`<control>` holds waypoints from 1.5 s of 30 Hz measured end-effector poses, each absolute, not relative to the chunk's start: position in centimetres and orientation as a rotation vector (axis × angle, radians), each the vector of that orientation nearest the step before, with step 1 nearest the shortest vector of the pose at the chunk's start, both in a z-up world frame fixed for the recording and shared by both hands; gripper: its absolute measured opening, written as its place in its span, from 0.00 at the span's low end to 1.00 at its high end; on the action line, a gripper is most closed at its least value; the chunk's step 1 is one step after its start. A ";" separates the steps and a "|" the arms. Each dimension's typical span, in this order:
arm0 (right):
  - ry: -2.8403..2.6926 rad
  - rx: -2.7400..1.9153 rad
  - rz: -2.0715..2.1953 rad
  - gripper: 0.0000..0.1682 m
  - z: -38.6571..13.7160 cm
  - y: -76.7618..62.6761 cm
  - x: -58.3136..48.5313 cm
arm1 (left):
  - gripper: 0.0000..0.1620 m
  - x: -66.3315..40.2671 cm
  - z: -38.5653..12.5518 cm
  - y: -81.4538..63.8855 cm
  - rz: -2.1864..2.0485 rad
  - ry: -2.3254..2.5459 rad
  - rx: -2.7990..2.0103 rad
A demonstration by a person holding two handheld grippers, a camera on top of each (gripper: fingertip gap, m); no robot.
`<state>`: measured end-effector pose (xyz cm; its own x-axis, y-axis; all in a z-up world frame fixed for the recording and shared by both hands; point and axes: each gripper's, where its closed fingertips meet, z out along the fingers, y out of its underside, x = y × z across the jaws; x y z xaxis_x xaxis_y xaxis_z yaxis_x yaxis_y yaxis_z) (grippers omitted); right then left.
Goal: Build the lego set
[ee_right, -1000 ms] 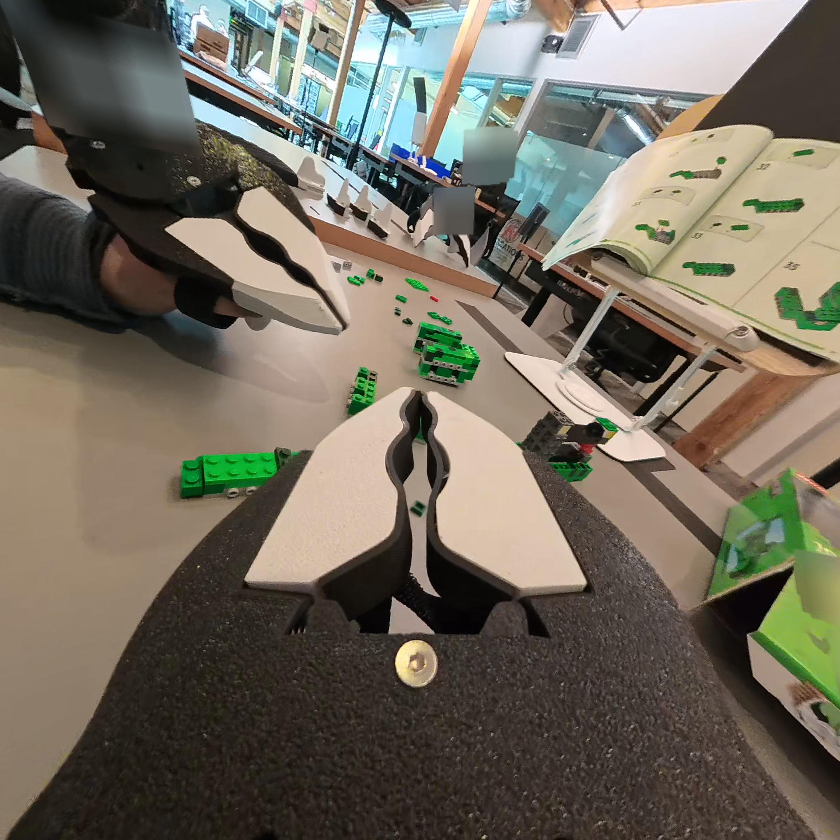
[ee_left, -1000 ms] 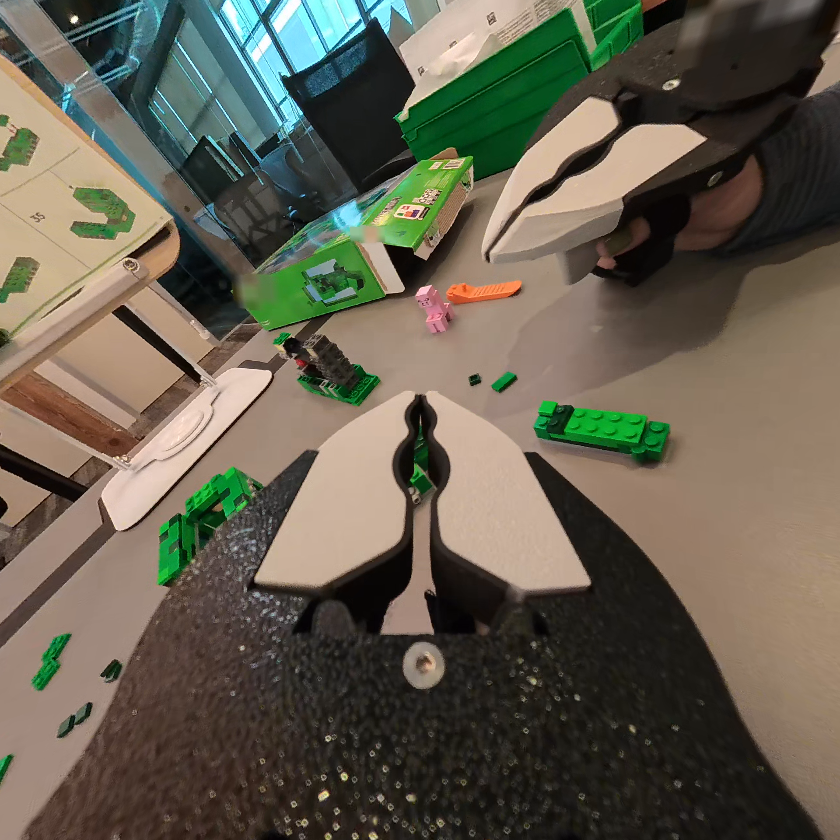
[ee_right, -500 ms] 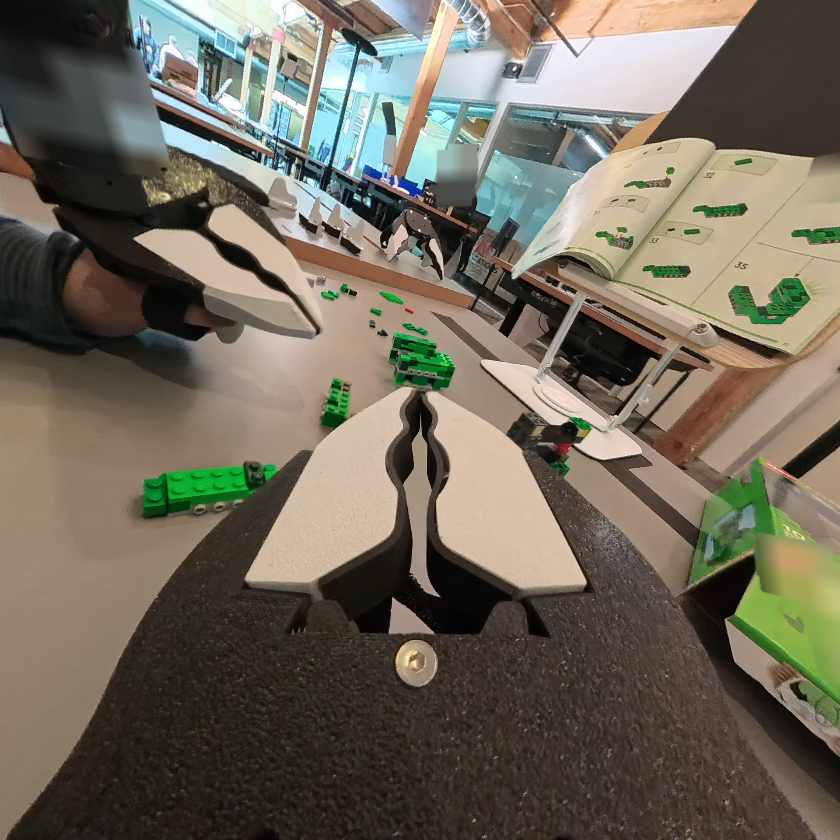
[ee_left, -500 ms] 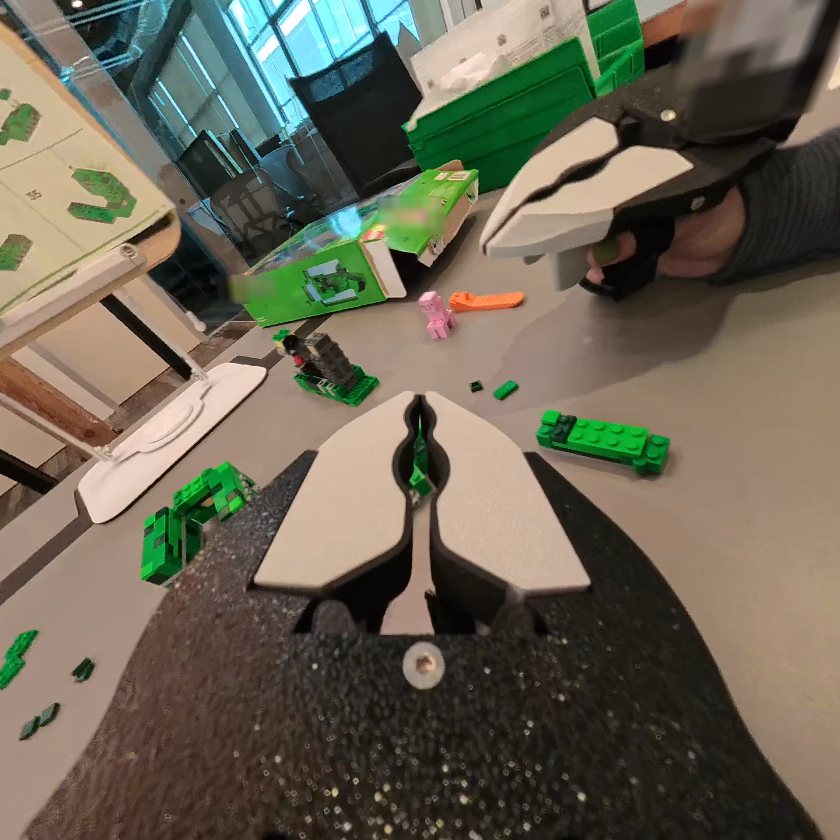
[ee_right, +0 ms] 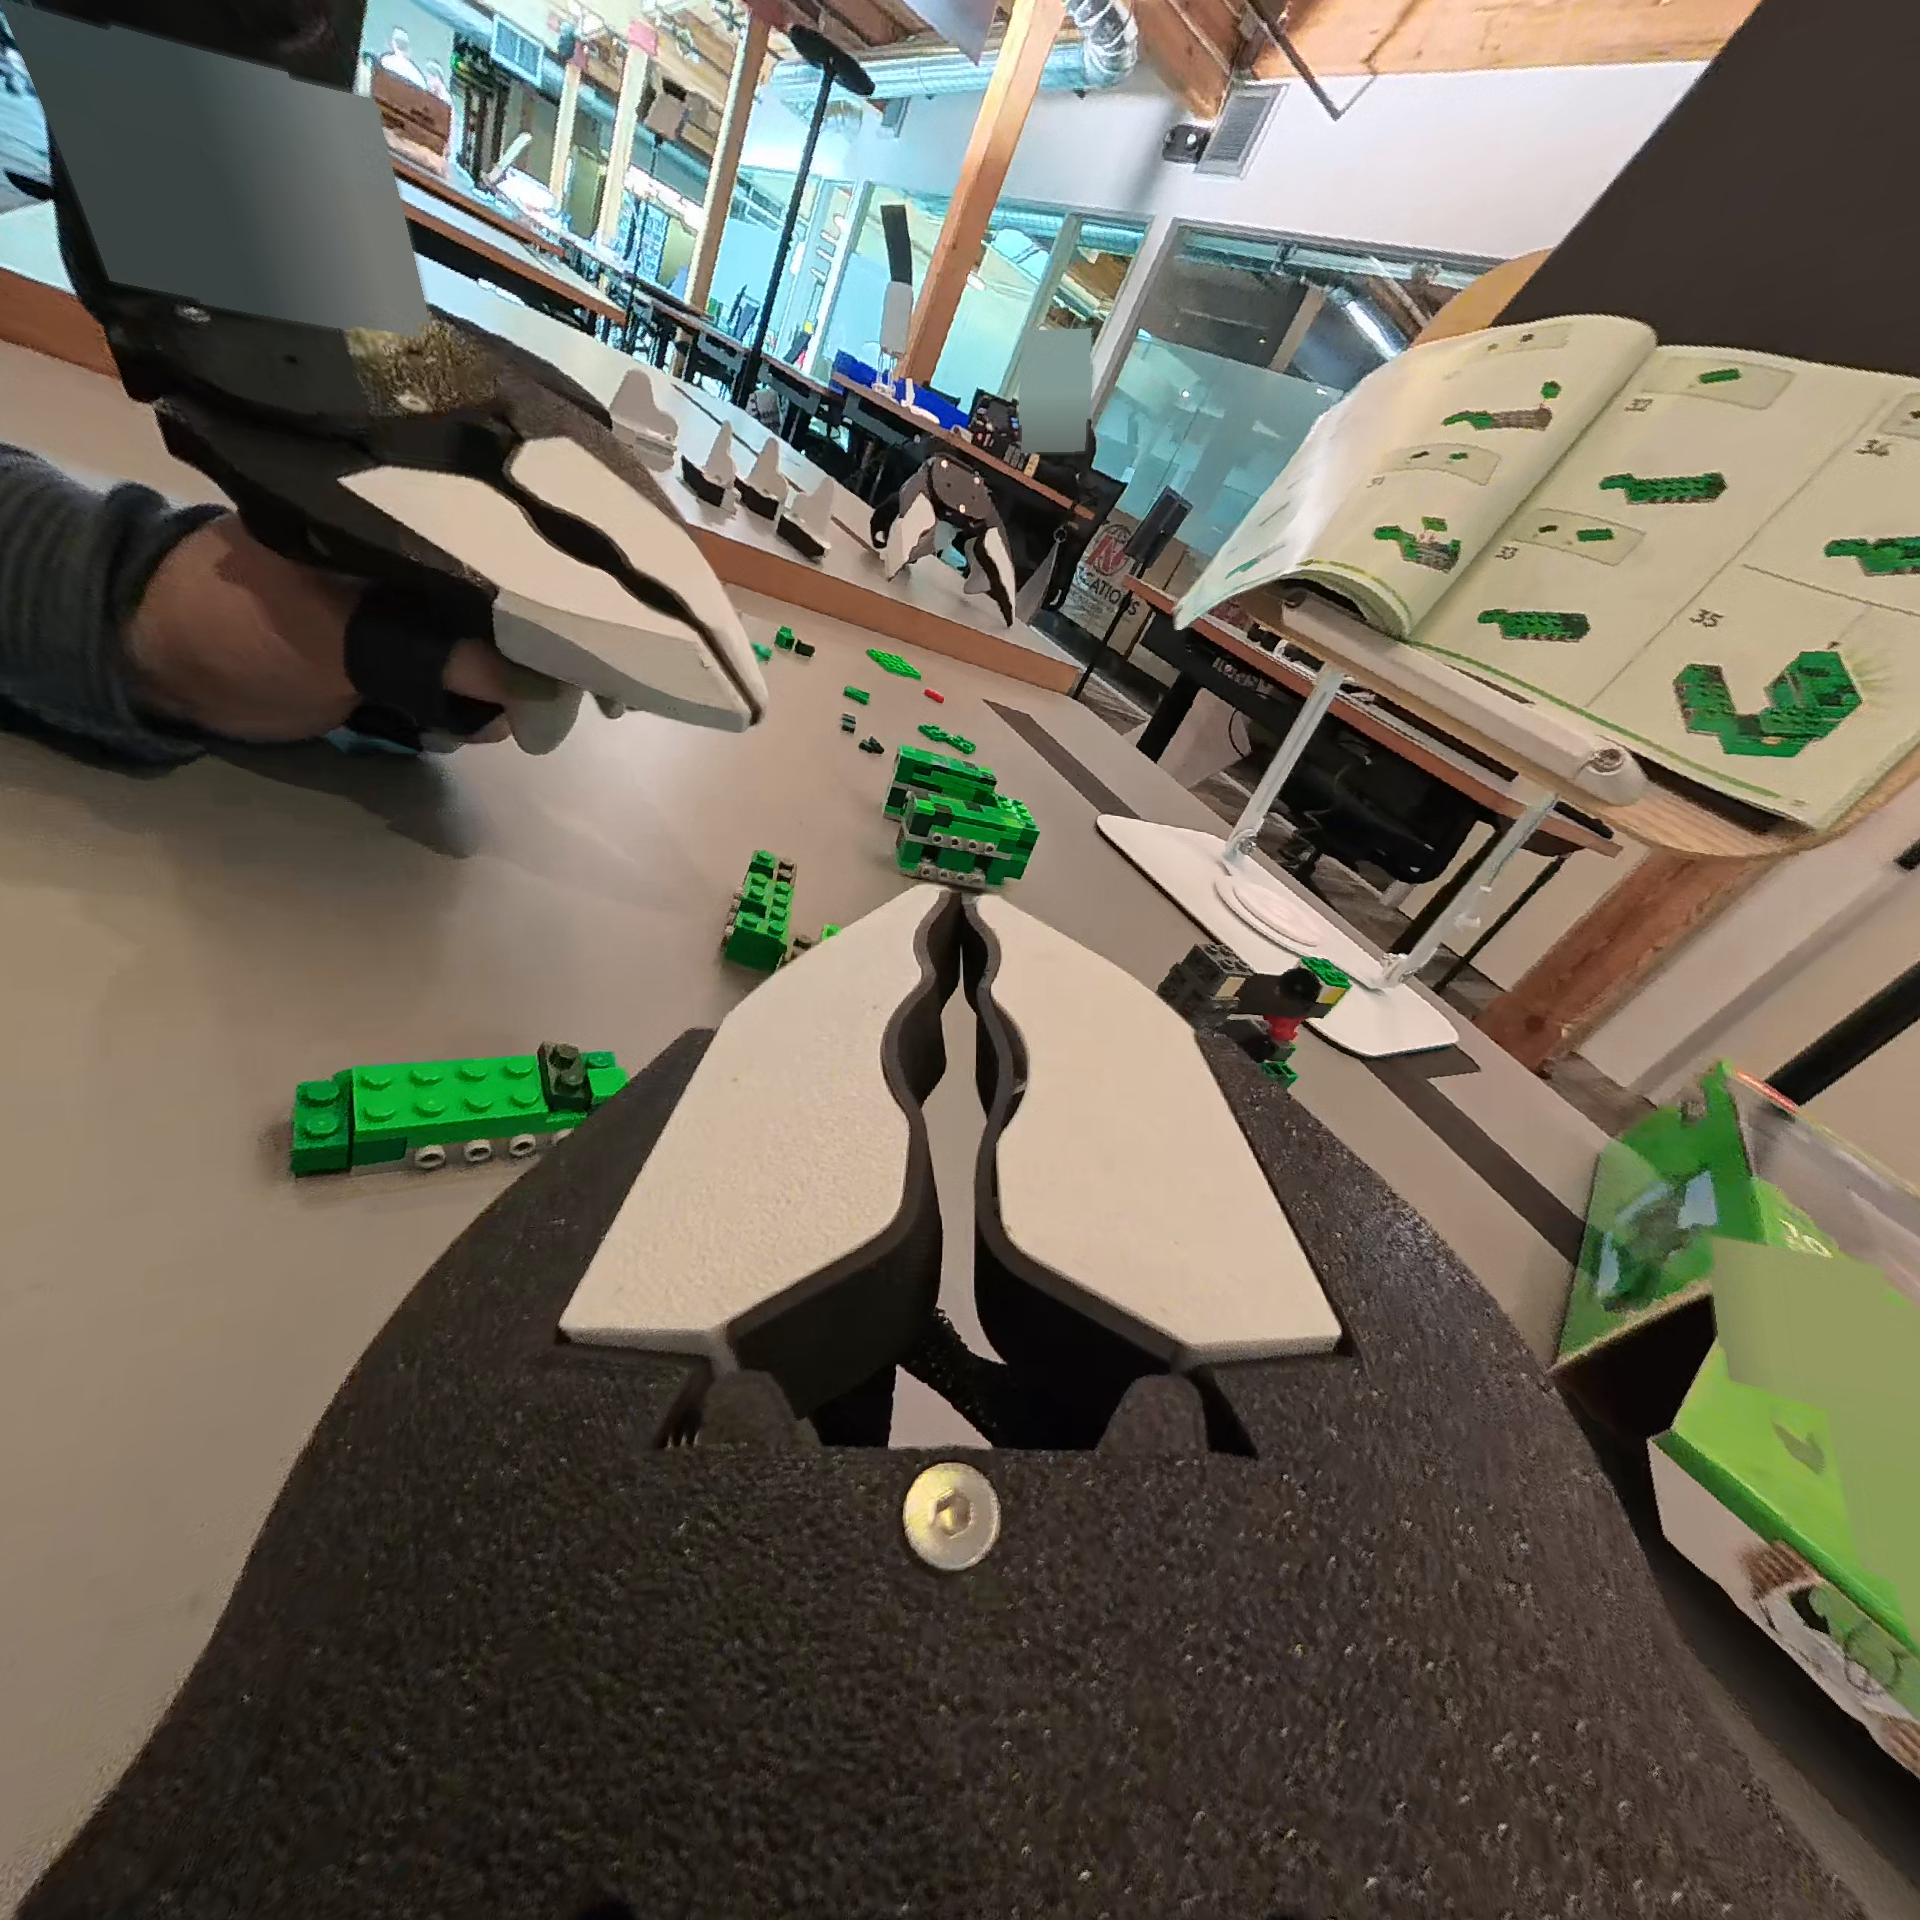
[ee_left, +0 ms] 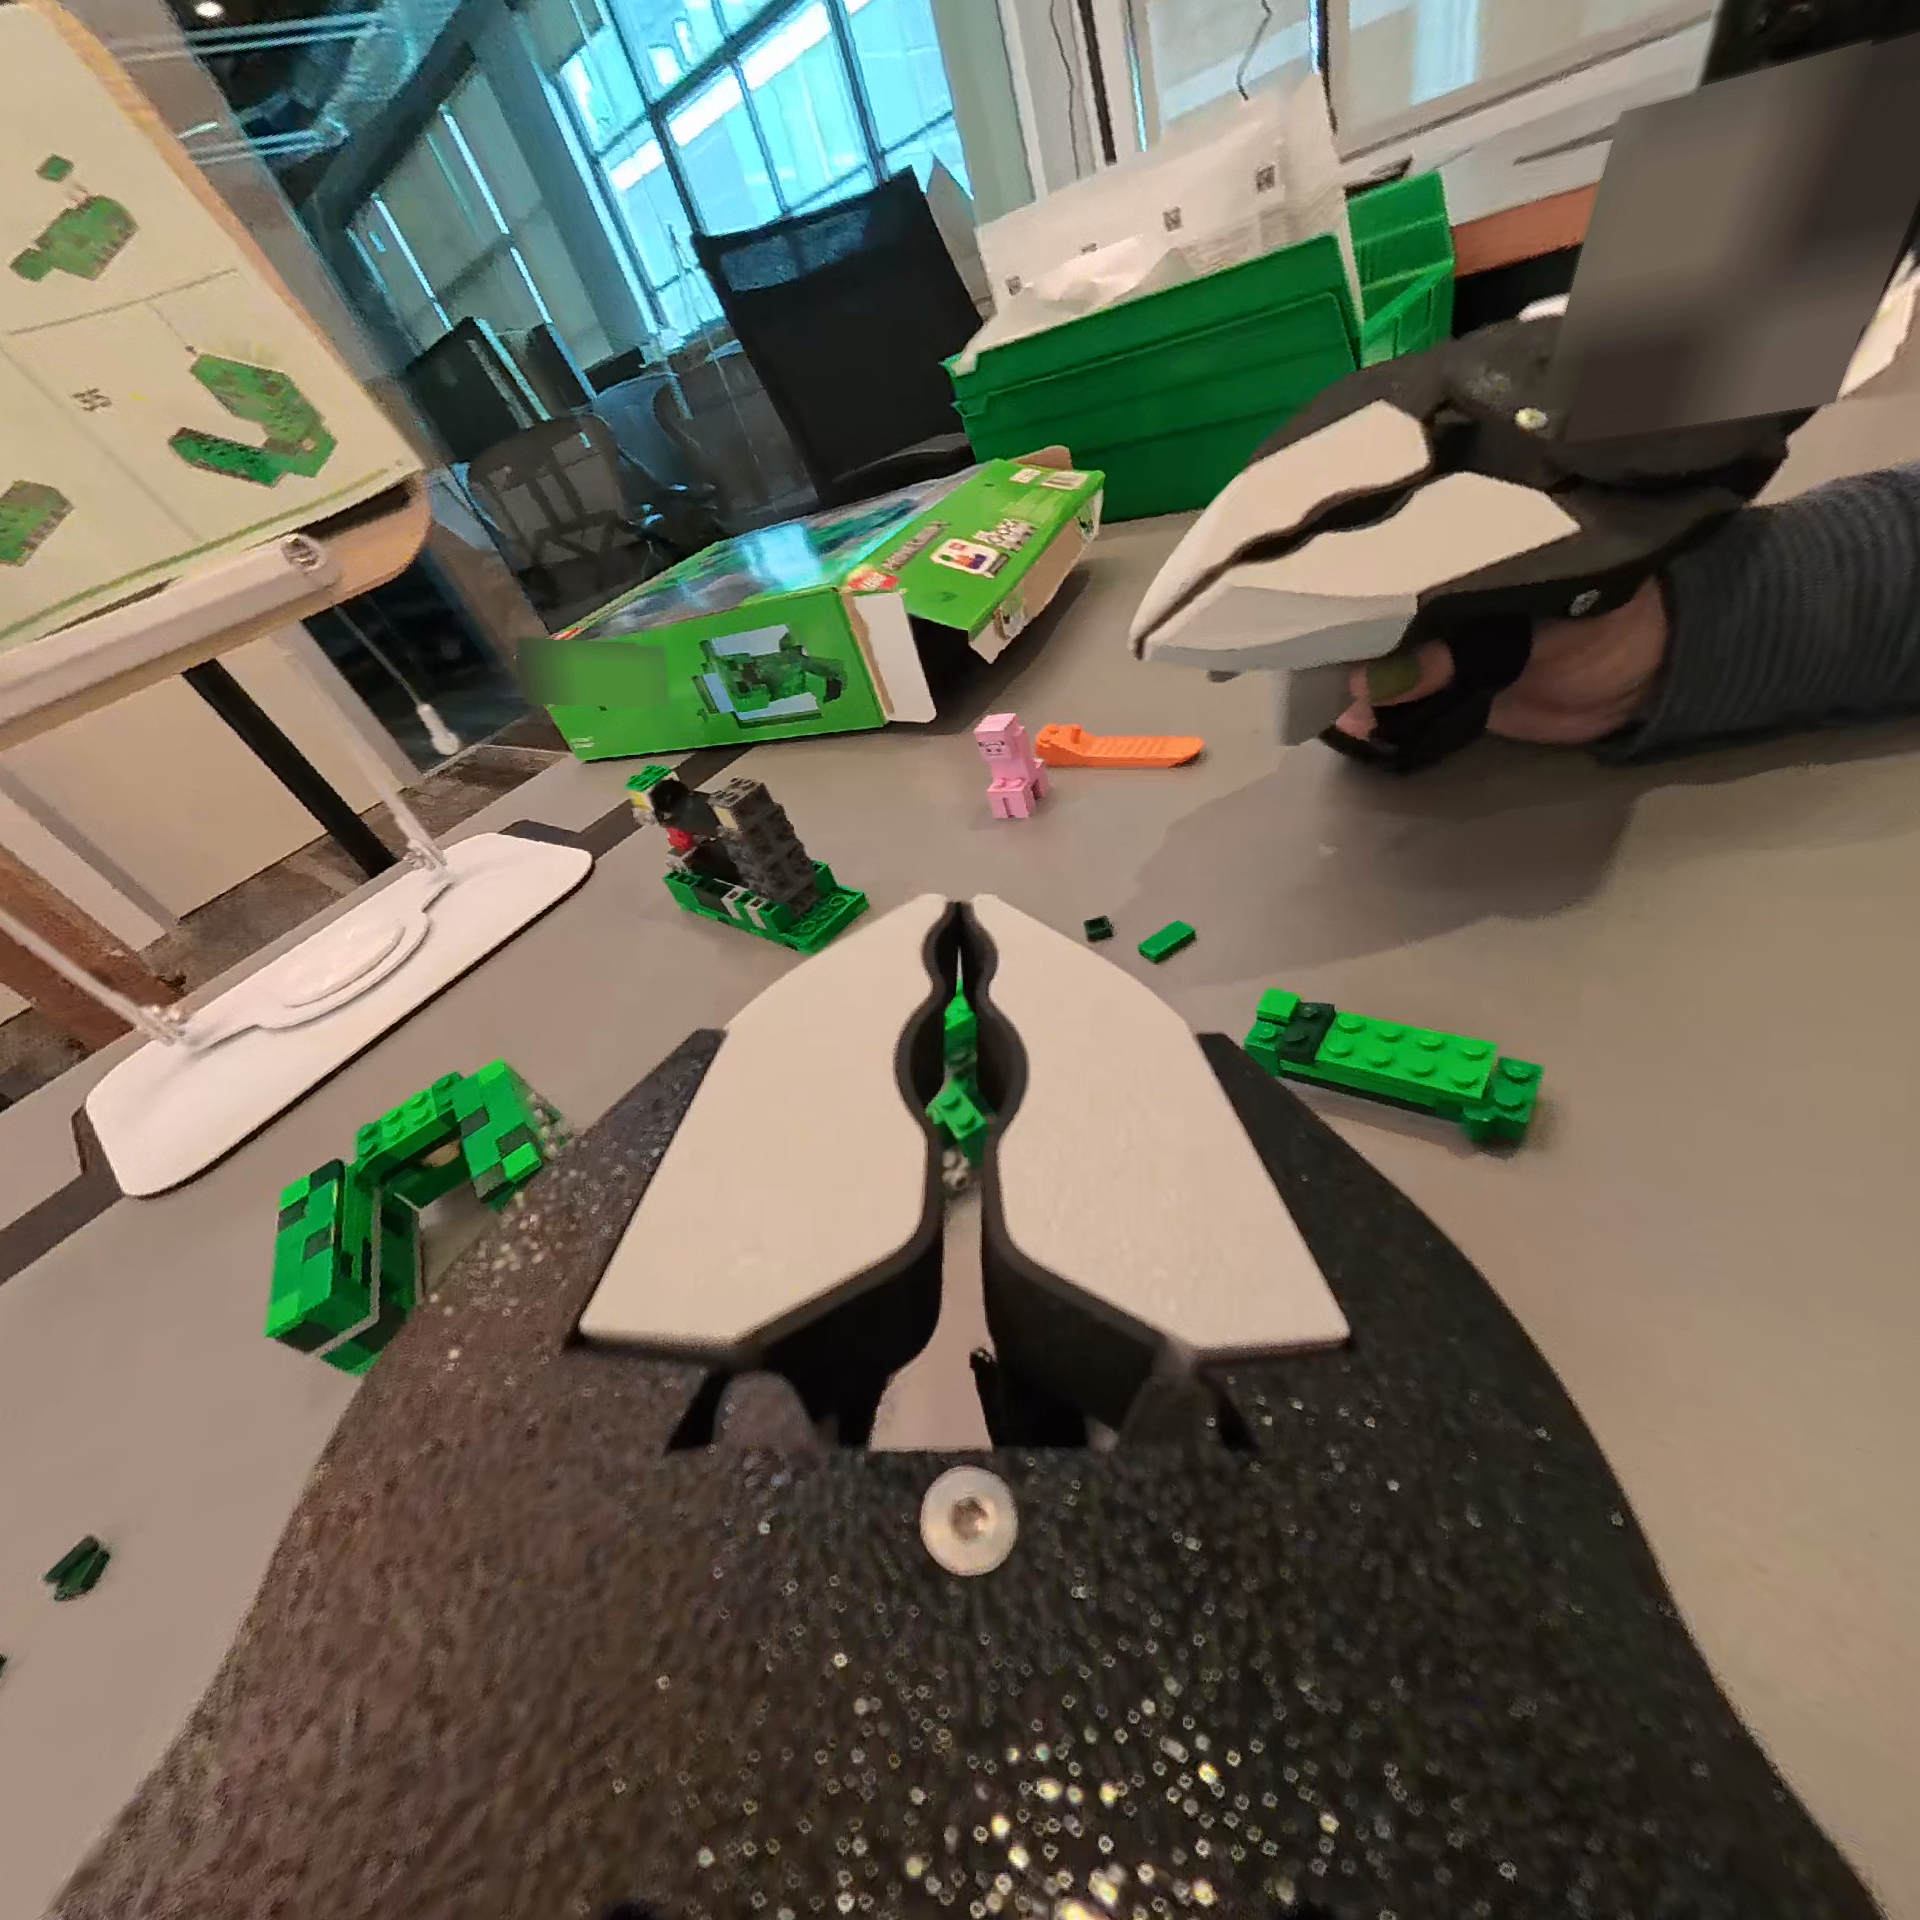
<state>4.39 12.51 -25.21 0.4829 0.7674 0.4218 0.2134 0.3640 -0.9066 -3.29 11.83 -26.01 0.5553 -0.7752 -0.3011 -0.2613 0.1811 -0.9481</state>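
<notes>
My left gripper [ee_left: 961,914] is shut and empty, held above the grey table [ee_left: 1662,1195]. Through its gap I see a small green brick stack [ee_left: 958,1101] lying on the table below; it also shows in the right wrist view [ee_right: 764,904]. My right gripper [ee_right: 961,904] is shut and empty, hovering opposite the left gripper [ee_right: 743,707]. A flat green plate build [ee_left: 1392,1070] with a dark green piece lies between them, also visible in the right wrist view [ee_right: 447,1101]. A curved green build [ee_left: 405,1195] lies to the left.
A grey and black build on a green base [ee_left: 748,862], a pink pig [ee_left: 1006,764], an orange brick separator [ee_left: 1117,746], two small green tiles [ee_left: 1164,940] and an open green box [ee_left: 790,644] lie ahead. An instruction booklet [ee_right: 1662,571] rests on a white stand [ee_right: 1278,904]. Loose pieces [ee_right: 894,660] lie scattered beyond. Left tips to right tips: about 9 cm. The curved green build [ee_left: 405,1195] is closer to my left gripper, around 20 cm from its tips; the right tips are 25 cm off.
Both grippers stay shut and hover. The left wrist view has swung a little, bringing the curved green build nearer the centre. The right wrist view has tilted up slightly.
</notes>
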 end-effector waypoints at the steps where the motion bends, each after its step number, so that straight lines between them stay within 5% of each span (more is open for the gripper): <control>1: -1.053 -1.178 0.451 0.00 -25.3 12.5 4.3 | 0.00 -3.1 -26.2 11.8 -0.440 0.996 -1.384; 11: -1.026 -1.166 0.436 0.00 -25.0 12.6 4.6 | 0.00 0.0 -26.1 8.1 -0.328 1.077 -1.441; 15: -1.019 -1.167 0.429 0.00 -24.9 12.6 4.7 | 0.44 2.3 -28.3 7.1 -0.254 1.134 -1.606; 18: -1.013 -1.173 0.436 0.00 -24.9 12.7 4.8 | 0.55 2.5 -30.3 7.5 -0.255 1.121 -1.765; 31: -1.044 -1.175 0.428 0.00 -25.2 12.7 4.4 | 0.53 0.1 -32.7 8.0 -0.197 1.113 -1.935; 45: -0.972 -1.172 0.467 0.00 -24.4 12.7 5.3 | 0.48 -3.8 -27.7 10.3 -0.125 0.886 -1.676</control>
<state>5.26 12.66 -24.42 0.5319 0.7517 0.3899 0.1657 0.3592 -0.9184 -3.80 10.26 -27.74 0.7068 -0.6062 -0.3646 -0.4818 -0.0351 -0.8756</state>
